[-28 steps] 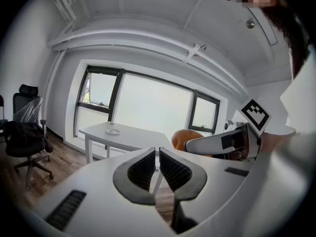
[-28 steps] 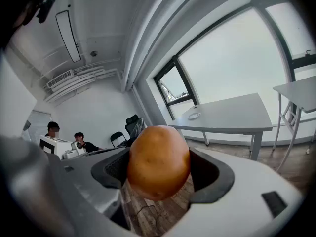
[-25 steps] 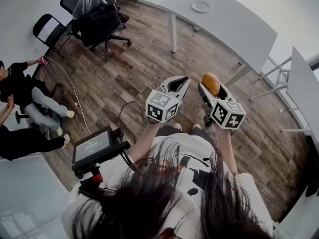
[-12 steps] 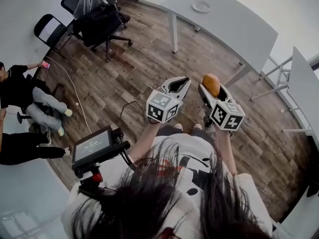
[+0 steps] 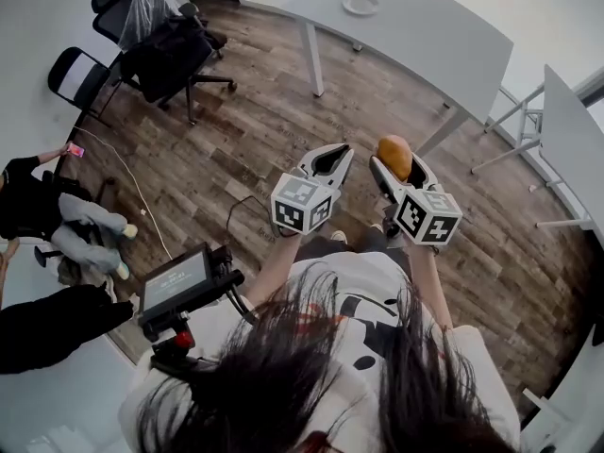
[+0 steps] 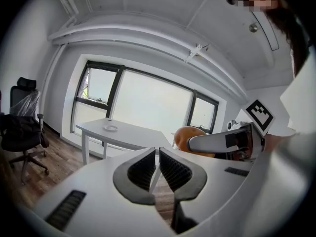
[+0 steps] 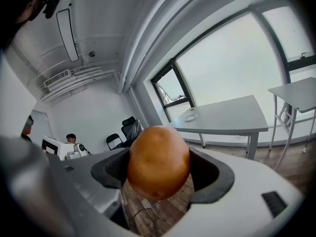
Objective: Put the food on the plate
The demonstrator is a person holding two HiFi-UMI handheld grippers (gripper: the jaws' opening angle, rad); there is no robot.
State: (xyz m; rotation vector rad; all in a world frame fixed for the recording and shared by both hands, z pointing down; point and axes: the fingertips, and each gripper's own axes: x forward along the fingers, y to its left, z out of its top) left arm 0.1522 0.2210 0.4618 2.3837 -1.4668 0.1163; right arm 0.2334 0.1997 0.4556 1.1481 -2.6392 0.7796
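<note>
Orange-brown and rounded, the food (image 7: 158, 157) is clamped in your right tongs (image 7: 159, 179), with a dark ribbed pad pressing it from each side. It could be a potato or a bun; the smooth skin alone doesn't settle which. Your left tongs (image 6: 156, 158) are drawn together with only a thin slit between the pads and nothing in them.

In the head view you hold both tongs out in front of your body. They are side by side, near each other but not touching, with the marker cubes toward you and the tips pointing away over the wooden floor (image 5: 255, 130). A small screen (image 5: 176, 279) on a bracket sits low at your left side. A thin cable (image 5: 247, 204) lies on the floor just beyond the left tongs.

Further off to the left, people (image 5: 57, 220) sit by the wall. Past them stand a black folding chair (image 5: 80, 72) and an office chair (image 5: 162, 45) draped in clear plastic.

Farthest away is the white counter (image 5: 425, 41). The plate (image 5: 360, 6) sits near its far end, well apart from the food you are holding.
</note>
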